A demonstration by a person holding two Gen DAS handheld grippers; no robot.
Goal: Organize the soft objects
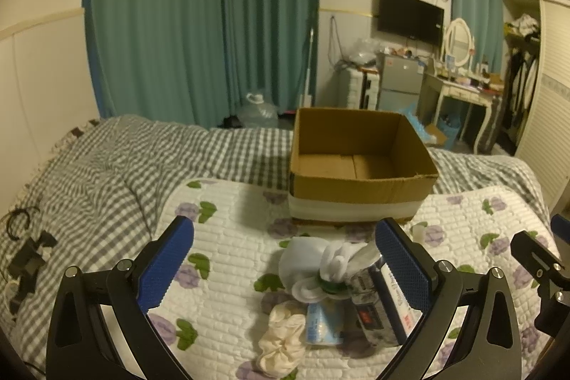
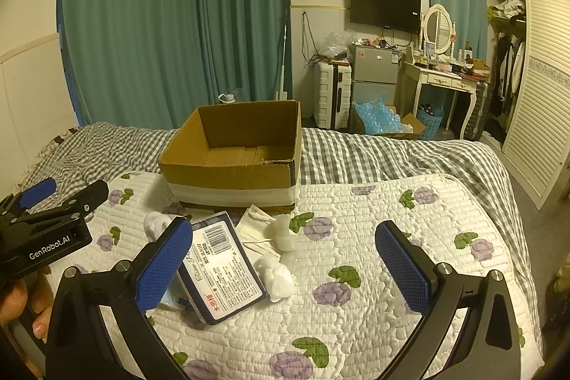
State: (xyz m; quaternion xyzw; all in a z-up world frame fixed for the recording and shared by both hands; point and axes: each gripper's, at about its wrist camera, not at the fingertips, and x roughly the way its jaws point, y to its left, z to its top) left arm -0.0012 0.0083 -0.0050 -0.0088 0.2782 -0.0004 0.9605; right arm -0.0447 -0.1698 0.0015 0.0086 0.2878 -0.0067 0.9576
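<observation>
Lying at the far left of the left wrist view, on the grey-and-white checked bedspread (image 1: 107, 166), is a small black clamp-like part (image 1: 26, 264), well apart from everything else. Next comes the left gripper (image 1: 290, 264), its blue-padded fingers (image 1: 167, 264) spread wide and holding nothing; between them, on the white quilt with purple flowers (image 1: 221, 230), sits the cluster of soft things. There is a cream scrunchie (image 1: 281, 344) nearest the camera, a rolled white sock with a green band (image 1: 320, 269) beyond it, and a small light-blue tissue pack (image 1: 320, 323) just beside a larger dark-edged tissue pack (image 1: 377, 308) — that one lies close against the right finger's inner side, though contact cannot be told. Behind the cluster stands the open cardboard box (image 1: 359, 162), empty inside, resting partly on the quilt.

In the right wrist view, the left gripper's black body (image 2: 46, 237) shows at the left edge with a hand (image 2: 21, 305) beneath it. The right gripper (image 2: 283, 269) hovers over the quilt — fingers wide apart, nothing between the pads. The large tissue pack (image 2: 222, 269) lies just right of its left finger, label up; a folded face mask (image 2: 254, 230) and crumpled white tissue (image 2: 276, 276) lie beside it, in front of the box (image 2: 231, 170).
</observation>
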